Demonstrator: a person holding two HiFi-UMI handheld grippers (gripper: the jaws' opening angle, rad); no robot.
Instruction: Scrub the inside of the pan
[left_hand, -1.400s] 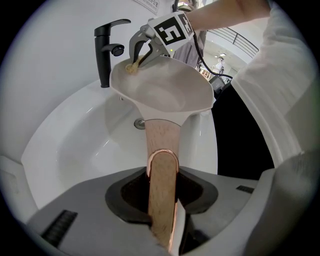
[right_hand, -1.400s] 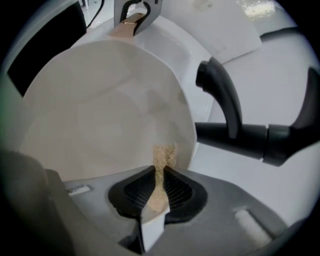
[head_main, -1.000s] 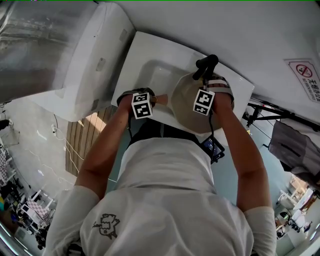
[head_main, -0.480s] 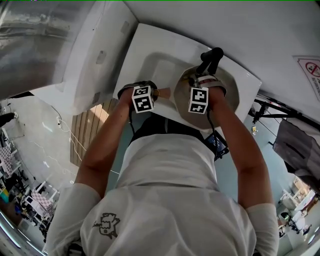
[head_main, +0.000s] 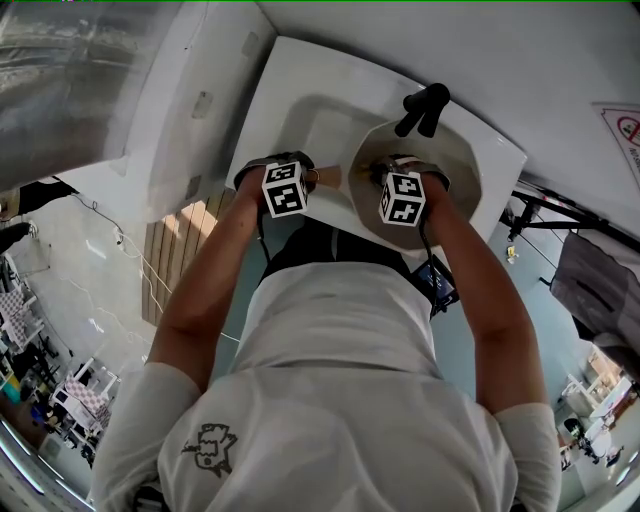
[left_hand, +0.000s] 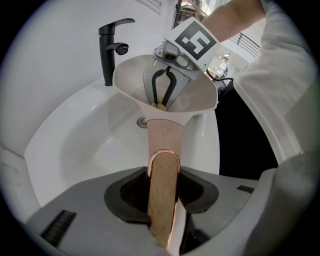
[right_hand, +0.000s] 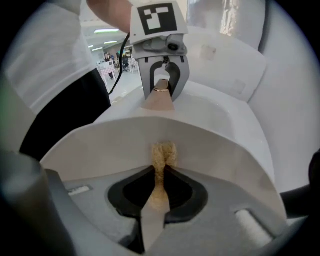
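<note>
A pale, cream-coloured pan (head_main: 462, 168) is held over the white sink (head_main: 300, 120). My left gripper (head_main: 312, 180) is shut on its wooden handle (left_hand: 162, 145), which runs straight out between the jaws to the pan bowl (left_hand: 197, 95). My right gripper (head_main: 385, 178) points steeply down into the pan (right_hand: 100, 150). It is shut on a small yellowish scrubbing pad (right_hand: 162, 155) that presses on the inner wall near the handle side. From the left gripper view the right gripper (left_hand: 161, 95) stands inside the bowl with the pad (left_hand: 160, 105) at its tips.
A black faucet (head_main: 422, 108) rises at the sink's far rim, just behind the pan; it also shows as a black faucet (left_hand: 111, 45) above the drain (left_hand: 142, 121). A white appliance (head_main: 190, 110) stands left of the sink.
My right gripper has swept across the inside of the pan toward the handle side and tipped more steeply downward. The left gripper and the handle have stayed in place.
</note>
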